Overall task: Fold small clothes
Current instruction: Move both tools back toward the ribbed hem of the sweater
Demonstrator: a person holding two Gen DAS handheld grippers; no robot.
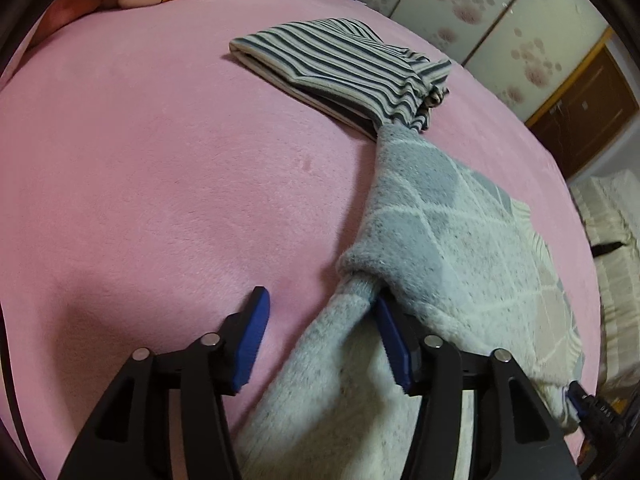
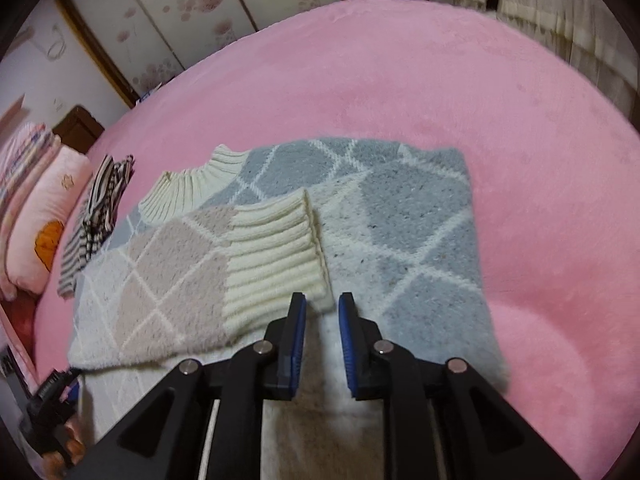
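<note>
A fuzzy grey, cream and beige diamond-pattern sweater [image 2: 400, 208] lies flat on the pink bed cover, one sleeve with a ribbed cream cuff [image 2: 272, 256] folded across its front. My right gripper [image 2: 322, 308] is open just above the sweater's near hem, beside the cuff, holding nothing. My left gripper [image 1: 320, 312] is open at the sweater's [image 1: 448, 240] left edge; its right finger [image 1: 394, 340] is tucked under a fold of the fabric, its left finger over bare cover.
A folded striped garment [image 1: 340, 64] lies on the pink cover [image 1: 160, 160] beyond the sweater, also seen in the right wrist view [image 2: 96, 216]. Pillows [image 2: 44, 216] sit at the head of the bed. Sliding wardrobe doors [image 1: 500, 20] stand behind the bed.
</note>
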